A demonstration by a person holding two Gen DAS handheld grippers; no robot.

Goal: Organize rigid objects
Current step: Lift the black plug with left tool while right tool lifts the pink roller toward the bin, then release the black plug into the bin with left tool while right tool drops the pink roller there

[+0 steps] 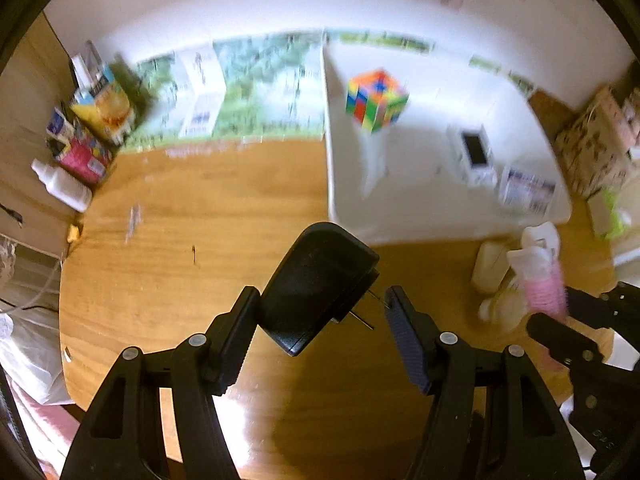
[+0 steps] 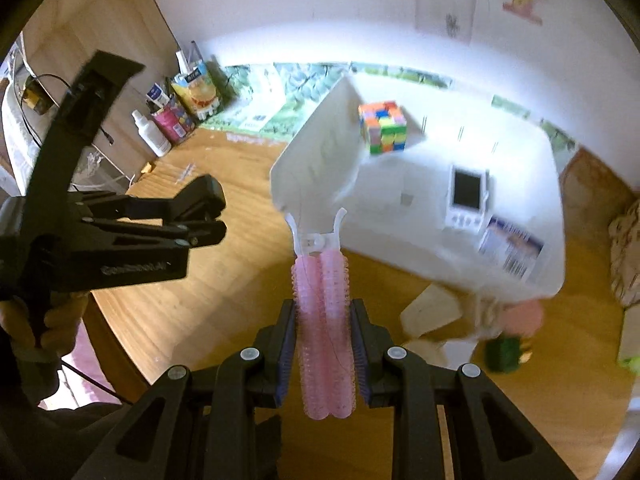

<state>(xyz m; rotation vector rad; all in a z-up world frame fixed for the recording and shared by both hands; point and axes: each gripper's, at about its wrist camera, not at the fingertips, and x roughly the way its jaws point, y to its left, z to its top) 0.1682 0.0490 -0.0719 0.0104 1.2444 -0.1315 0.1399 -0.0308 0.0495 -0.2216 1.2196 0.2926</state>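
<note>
Right gripper (image 2: 323, 344) grips pink roller clip (image 2: 323, 320); white bin (image 2: 304, 160) holds cube (image 2: 383, 127).

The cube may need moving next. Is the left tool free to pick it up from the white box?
Probably not: the left tool already grips a black charger, though the cube sits uncovered.

The left gripper (image 2: 208, 216) bears blurred lettering; nothing else legible.
</note>
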